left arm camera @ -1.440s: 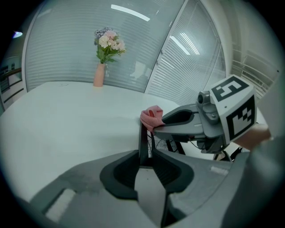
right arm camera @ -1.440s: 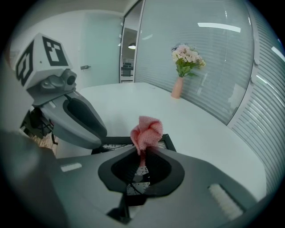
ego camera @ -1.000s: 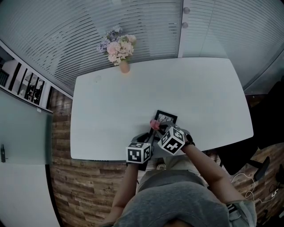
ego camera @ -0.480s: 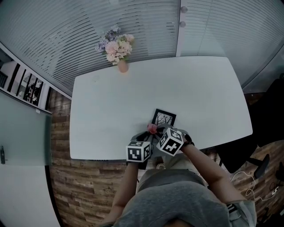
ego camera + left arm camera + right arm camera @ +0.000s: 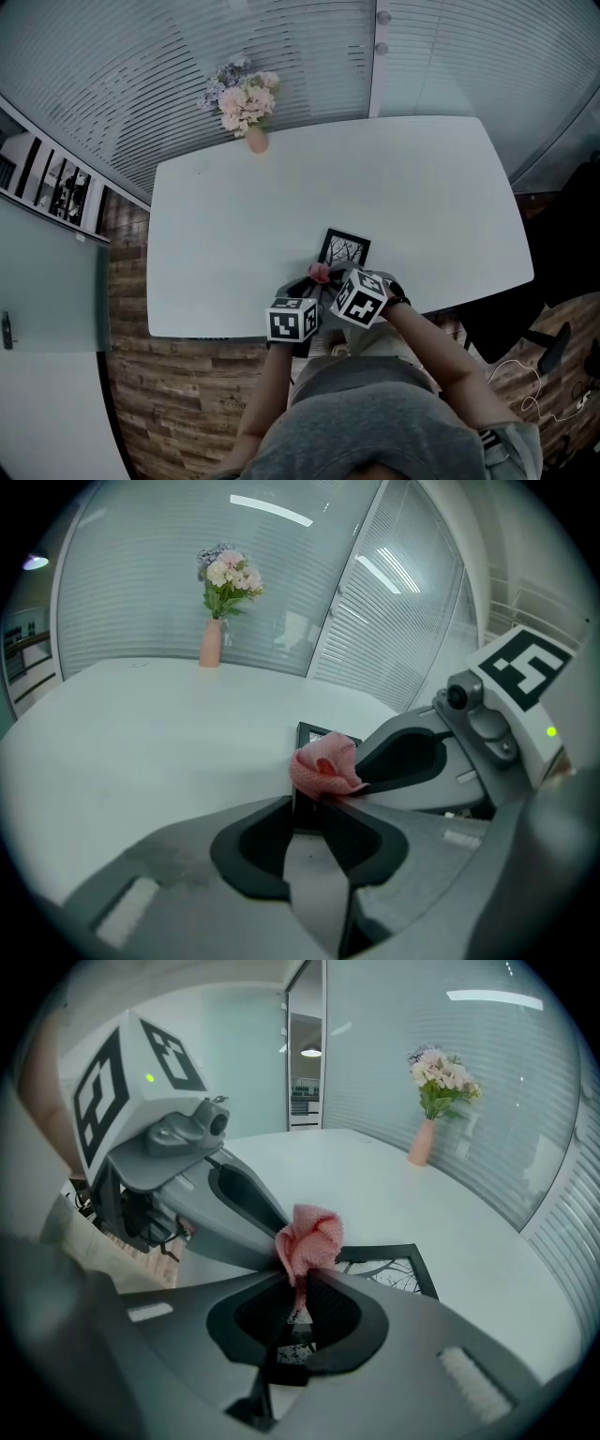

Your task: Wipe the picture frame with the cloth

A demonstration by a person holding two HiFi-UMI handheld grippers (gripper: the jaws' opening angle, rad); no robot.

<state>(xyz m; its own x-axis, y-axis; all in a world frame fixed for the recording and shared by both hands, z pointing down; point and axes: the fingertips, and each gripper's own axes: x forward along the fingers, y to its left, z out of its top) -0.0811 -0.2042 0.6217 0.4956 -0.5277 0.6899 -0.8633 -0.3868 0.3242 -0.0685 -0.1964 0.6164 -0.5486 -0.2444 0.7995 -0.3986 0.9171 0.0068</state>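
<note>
On the table [image 5: 422, 187] the picture frame [image 5: 345, 249] sits by the near edge, the vase [image 5: 255, 141] far behind.

The head view looks from my head steeply down on the white table [image 5: 234, 216], far enough off to take in its whole top, with my left gripper [image 5: 312, 281] and right gripper [image 5: 326, 275] low in the middle; the left gripper view sits close behind its own jaws and faces across the table toward the flower vase [image 5: 255, 141] by the blinds; the right gripper view sits just as close and faces that vase from the other side; all three views share the picture frame [image 5: 345, 248], the pink cloth [image 5: 320, 272] and the vase; each gripper view also catches the other gripper, very near.
</note>
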